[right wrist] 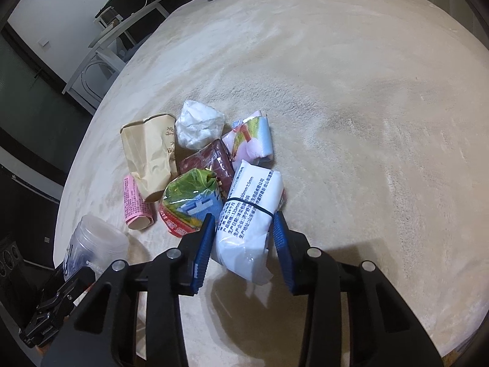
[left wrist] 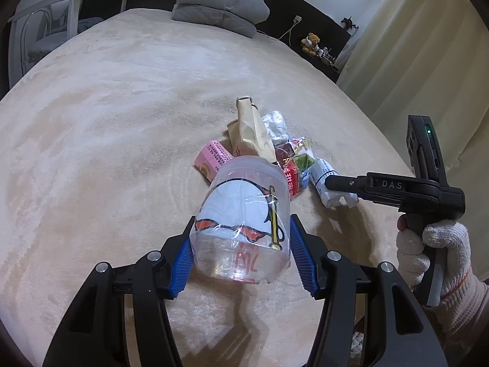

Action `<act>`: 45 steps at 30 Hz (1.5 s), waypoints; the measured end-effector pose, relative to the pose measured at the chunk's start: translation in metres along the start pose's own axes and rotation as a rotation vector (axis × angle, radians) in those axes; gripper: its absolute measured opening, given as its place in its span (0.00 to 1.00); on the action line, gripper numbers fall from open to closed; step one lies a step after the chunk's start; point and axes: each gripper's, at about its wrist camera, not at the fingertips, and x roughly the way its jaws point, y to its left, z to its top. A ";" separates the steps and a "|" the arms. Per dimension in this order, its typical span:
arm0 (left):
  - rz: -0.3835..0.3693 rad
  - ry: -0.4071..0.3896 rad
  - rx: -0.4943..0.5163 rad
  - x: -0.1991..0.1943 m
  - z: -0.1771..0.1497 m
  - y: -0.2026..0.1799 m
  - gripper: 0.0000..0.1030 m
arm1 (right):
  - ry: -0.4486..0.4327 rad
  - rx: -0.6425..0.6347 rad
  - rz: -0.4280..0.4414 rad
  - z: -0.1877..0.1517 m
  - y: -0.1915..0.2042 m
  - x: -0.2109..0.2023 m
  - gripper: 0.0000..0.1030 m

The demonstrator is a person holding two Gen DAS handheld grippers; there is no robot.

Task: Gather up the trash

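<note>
While both tongs work the trash pile on the bed, slips threaten.
Left tongs clamp the clear plastic jar, which may squirt out; right tongs stand apart around the white packet, at lower centre, and its soft film could slide free.

On the bed lie seven loose pieces of trash: one brown paper bag, one crumpled white wrapper, one dark red packet, one pink box, one green-and-blue snack packet, one pastel printed packet, and one white banded pack. One clear plastic jar. One folded grey blanket. One teddy bear.
</note>
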 end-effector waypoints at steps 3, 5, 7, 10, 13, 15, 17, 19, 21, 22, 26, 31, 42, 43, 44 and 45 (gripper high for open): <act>0.003 -0.005 -0.003 -0.001 -0.002 -0.004 0.54 | -0.020 -0.013 0.009 -0.007 -0.001 -0.015 0.36; 0.005 -0.012 -0.010 -0.003 -0.003 -0.006 0.54 | -0.028 -0.016 0.017 -0.012 -0.002 -0.024 0.36; 0.007 -0.020 -0.015 -0.006 -0.005 -0.009 0.54 | -0.036 -0.019 0.028 -0.018 -0.003 -0.035 0.36; 0.006 -0.029 -0.014 -0.013 -0.007 -0.019 0.54 | -0.061 -0.037 0.032 -0.026 -0.002 -0.056 0.35; 0.000 -0.038 -0.007 -0.021 -0.010 -0.031 0.54 | -0.085 -0.051 0.041 -0.036 0.001 -0.079 0.35; -0.003 -0.044 -0.003 -0.027 -0.014 -0.040 0.54 | -0.094 -0.059 0.051 -0.044 0.003 -0.094 0.35; -0.008 -0.051 0.000 -0.035 -0.020 -0.048 0.54 | -0.106 -0.066 0.056 -0.052 0.005 -0.109 0.35; -0.011 -0.058 0.002 -0.044 -0.026 -0.057 0.54 | -0.117 -0.070 0.058 -0.063 0.004 -0.124 0.35; -0.015 -0.064 0.005 -0.052 -0.032 -0.065 0.54 | -0.124 -0.072 0.062 -0.073 0.004 -0.138 0.35; -0.014 -0.068 0.009 -0.056 -0.036 -0.070 0.54 | -0.126 -0.074 0.065 -0.079 0.003 -0.145 0.35; -0.019 -0.077 0.022 -0.074 -0.052 -0.090 0.54 | -0.147 -0.078 0.073 -0.104 0.001 -0.176 0.35; -0.023 -0.083 0.052 -0.095 -0.074 -0.114 0.54 | -0.175 -0.094 0.080 -0.137 0.000 -0.213 0.35; -0.019 -0.120 0.118 -0.142 -0.117 -0.165 0.54 | -0.226 -0.091 0.112 -0.202 -0.006 -0.269 0.35; -0.017 -0.122 0.127 -0.146 -0.121 -0.169 0.54 | -0.231 -0.090 0.119 -0.207 -0.007 -0.273 0.35; -0.015 -0.124 0.134 -0.150 -0.124 -0.174 0.54 | -0.234 -0.087 0.126 -0.211 -0.007 -0.276 0.34; -0.015 -0.127 0.140 -0.154 -0.129 -0.177 0.54 | -0.235 -0.083 0.138 -0.216 -0.007 -0.279 0.34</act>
